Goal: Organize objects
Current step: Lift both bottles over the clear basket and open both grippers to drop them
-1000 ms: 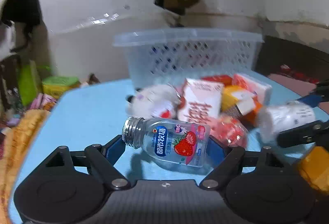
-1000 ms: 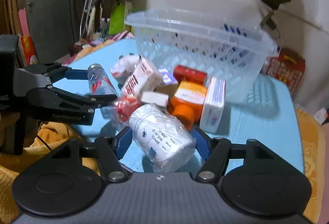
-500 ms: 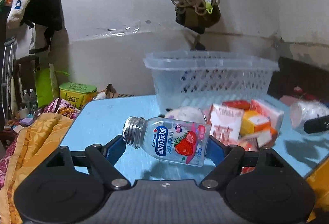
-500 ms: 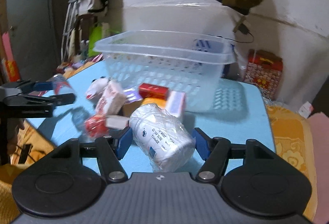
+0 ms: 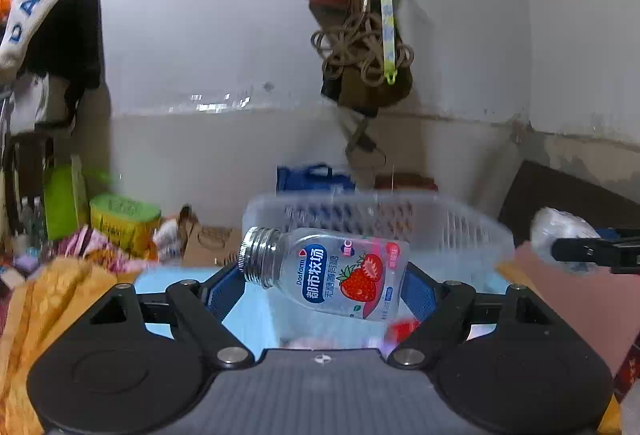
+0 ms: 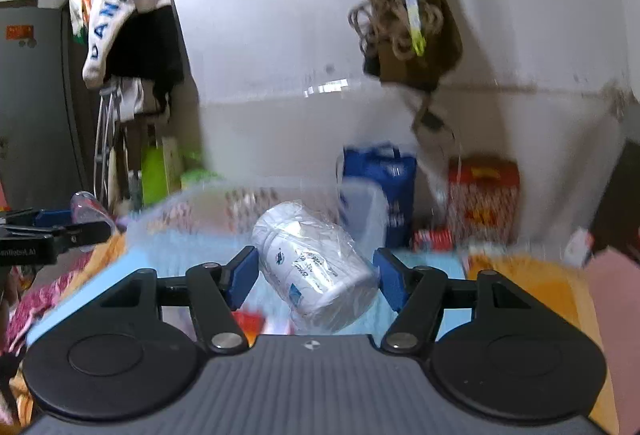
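- Two grippers show, each clamped on a container held up off the blue surface (image 5: 256, 319).
- Low in the middle of the left wrist view, the left gripper (image 5: 322, 277) has its blue-padded fingers (image 5: 224, 289) closed on a clear strawberry bottle (image 5: 332, 271); the bottle lies sideways, silver cap toward the left, slightly tilted.
- Behind that bottle, centre of the frame, stands a clear plastic basket (image 5: 440, 231), blurred.
- At the right edge of the same view the other gripper's black finger crosses a white wrapped bottle.
- In the right wrist view, the right gripper (image 6: 316, 273) pinches a white bottle (image 6: 316, 267) wrapped in clear film, tilted, lower centre of the frame.
- Blurred basket wall (image 6: 224, 203) sits behind it; a blue bag (image 6: 384, 175) and a red box (image 6: 484, 191) stand further back, right of centre.
- Hanging rope and bags (image 6: 400, 15) fill the upper right.
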Demonstrator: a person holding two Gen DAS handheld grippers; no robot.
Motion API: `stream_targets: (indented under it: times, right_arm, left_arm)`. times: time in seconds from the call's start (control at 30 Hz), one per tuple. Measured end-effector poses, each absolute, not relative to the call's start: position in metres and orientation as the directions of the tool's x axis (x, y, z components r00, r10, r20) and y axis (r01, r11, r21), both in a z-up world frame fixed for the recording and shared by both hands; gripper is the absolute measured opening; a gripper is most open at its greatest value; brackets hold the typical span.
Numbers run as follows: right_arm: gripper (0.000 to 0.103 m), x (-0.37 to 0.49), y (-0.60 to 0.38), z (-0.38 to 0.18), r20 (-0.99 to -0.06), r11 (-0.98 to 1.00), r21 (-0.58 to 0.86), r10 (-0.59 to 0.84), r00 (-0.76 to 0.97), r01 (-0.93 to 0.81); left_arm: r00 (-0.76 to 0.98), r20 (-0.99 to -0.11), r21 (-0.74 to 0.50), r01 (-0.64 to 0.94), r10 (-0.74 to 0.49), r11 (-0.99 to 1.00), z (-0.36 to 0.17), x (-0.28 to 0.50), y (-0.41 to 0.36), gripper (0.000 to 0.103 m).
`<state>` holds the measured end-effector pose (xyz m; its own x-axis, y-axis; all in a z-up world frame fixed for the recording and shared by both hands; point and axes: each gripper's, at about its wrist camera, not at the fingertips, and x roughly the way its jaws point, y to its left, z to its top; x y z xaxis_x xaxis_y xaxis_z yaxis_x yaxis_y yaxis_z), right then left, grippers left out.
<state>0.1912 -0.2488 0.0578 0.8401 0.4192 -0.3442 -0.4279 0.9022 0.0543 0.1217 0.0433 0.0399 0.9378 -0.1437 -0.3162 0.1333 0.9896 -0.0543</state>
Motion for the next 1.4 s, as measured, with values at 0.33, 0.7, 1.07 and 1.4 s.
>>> stream_targets:
  times: [0.33,0.7,1.07,1.4]
  right_arm:
    - [0.066,0.275,-0.189,0.043,-0.368,0.879,0.013,0.447,0.815,-0.476]
    - [0.103,0.246,-0.215,0.050,-0.176,0.904,0.132,0.426,0.888,-0.407]
    - [0.103,0.155,-0.227,0.021,-0.144,0.915,0.057,0.404,0.903,-0.400]
    - [0.103,0.165,-0.223,-0.006,-0.414,0.887,0.127,0.455,0.788,-0.445]
  left_arm:
    - [0.923,-0.354,-0.089,0.129,-0.153,0.988,0.055,0.228,0.014,0.085]
    - [0.976,-0.195,-0.043,0.087,-0.094,0.995,0.047,0.220,0.023,0.103]
    - [0.962,-0.172,-0.049,0.207,-0.212,0.977,0.036,0.138,0.033,0.103]
    - [0.911,-0.355,-0.197,0.145,-0.209,0.970,-0.009,0.124,0.072,0.096]
